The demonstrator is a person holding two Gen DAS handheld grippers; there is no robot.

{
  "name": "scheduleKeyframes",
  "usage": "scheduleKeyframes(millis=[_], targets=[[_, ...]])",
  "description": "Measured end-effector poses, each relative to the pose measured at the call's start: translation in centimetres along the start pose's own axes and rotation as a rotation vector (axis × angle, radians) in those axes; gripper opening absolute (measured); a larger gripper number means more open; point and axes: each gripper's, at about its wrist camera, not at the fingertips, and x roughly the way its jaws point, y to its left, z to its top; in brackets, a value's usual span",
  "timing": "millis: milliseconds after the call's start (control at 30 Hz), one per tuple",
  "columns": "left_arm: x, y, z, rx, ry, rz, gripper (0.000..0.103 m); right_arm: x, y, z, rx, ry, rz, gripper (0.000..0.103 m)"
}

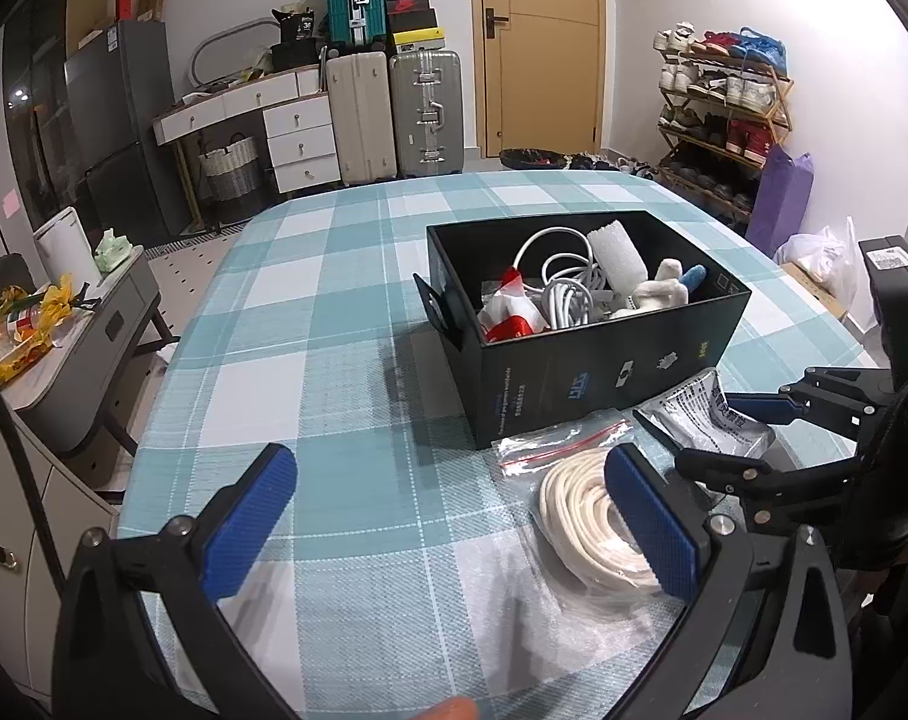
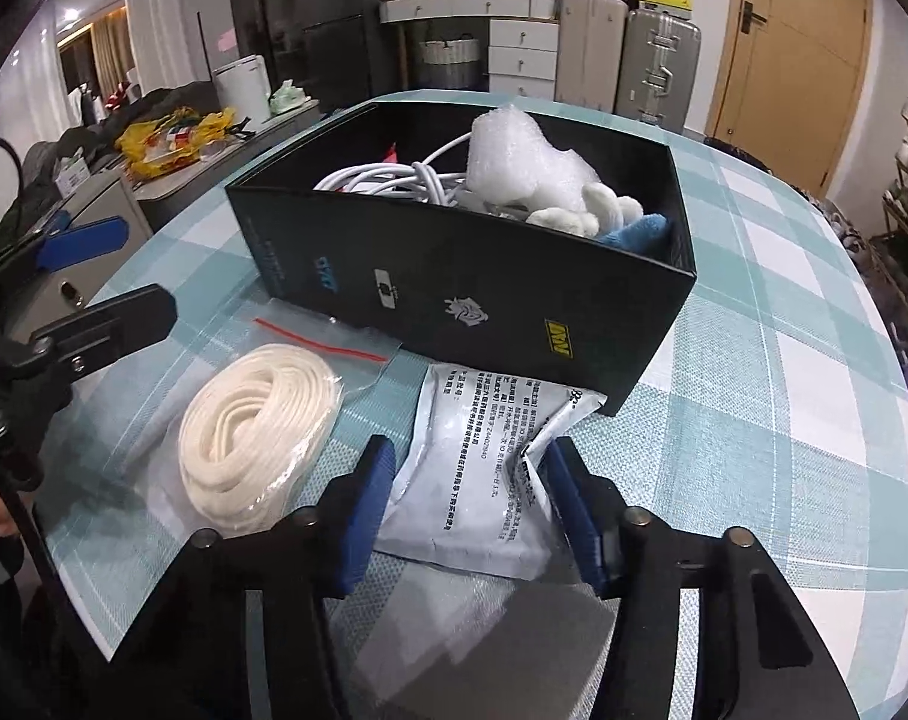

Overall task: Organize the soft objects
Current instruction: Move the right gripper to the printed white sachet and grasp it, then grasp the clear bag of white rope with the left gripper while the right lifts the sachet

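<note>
A black box (image 1: 604, 366) (image 2: 454, 276) stands on the checked tablecloth and holds white cables, a foam roll, a red-white bag and a plush toy. In front of it lie a coil of white rope in a clear zip bag (image 1: 580, 516) (image 2: 255, 438) and a silver-white printed pouch (image 1: 712, 420) (image 2: 478, 474). My left gripper (image 1: 447, 516) is open, its right finger over the rope coil. My right gripper (image 2: 472, 516) (image 1: 736, 426) is open, with its fingers on either side of the pouch's near end.
The table edge (image 1: 153, 420) runs along the left, with a grey side cabinet beyond it. Suitcases, drawers, a door and a shoe rack (image 1: 724, 114) stand at the far wall. A purple bag (image 1: 778, 198) is past the right edge.
</note>
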Motion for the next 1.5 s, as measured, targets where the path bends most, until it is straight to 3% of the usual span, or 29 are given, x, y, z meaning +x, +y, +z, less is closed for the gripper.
scheduleKeyframes(millis=[133,167,200,267,433,500,567,767,867,1033,1100,1500], targets=[[-0.1,-0.3,0.0,0.009,0.002,-0.003,0.103,-0.6,-0.4,0.0,0.003,-0.008,0.023,0.041],[0.0,-0.4,-0.1,0.012,0.003,-0.003,0.103,-0.8,-0.4,0.0,-0.002,-0.012,0.022,0.034],[0.0,-0.5,-0.1,0.013,0.004,-0.003,0.103,-1.0,-0.4,0.0,-0.006,-0.009,0.02,0.02],[0.0,-0.6,-0.1,0.018,0.008,-0.007,0.103,-1.1,-0.6,-0.1,-0.007,-0.006,0.023,0.015],[0.1,-0.9,-0.2,0.03,0.011,-0.006,0.103,-1.1,-0.9,-0.1,-0.002,0.003,0.038,0.02],[0.1,-0.9,-0.2,0.03,0.011,-0.007,0.103,-1.1,-1.0,-0.1,0.006,-0.002,0.046,0.04],[0.1,-1.0,-0.2,0.03,0.014,-0.006,0.103,-1.0,-0.9,-0.1,0.014,-0.012,0.062,0.053],[0.2,-0.9,-0.2,0.025,0.014,-0.009,0.103,0.0,0.2,0.0,0.006,0.002,0.06,0.064],[0.2,-0.9,-0.2,0.026,0.015,-0.008,0.103,0.4,1.0,0.1,-0.012,0.0,0.023,0.064],[0.3,-0.9,-0.3,0.032,0.016,-0.009,0.103,0.4,1.0,0.1,-0.023,-0.005,0.014,0.042],[0.4,-1.0,-0.4,0.034,0.016,-0.012,0.103,0.2,0.6,0.0,-0.02,-0.003,0.028,0.038],[0.9,-2.3,-0.9,0.036,0.05,-0.055,0.103,-2.4,-1.0,0.1,-0.017,-0.058,0.049,0.034]])
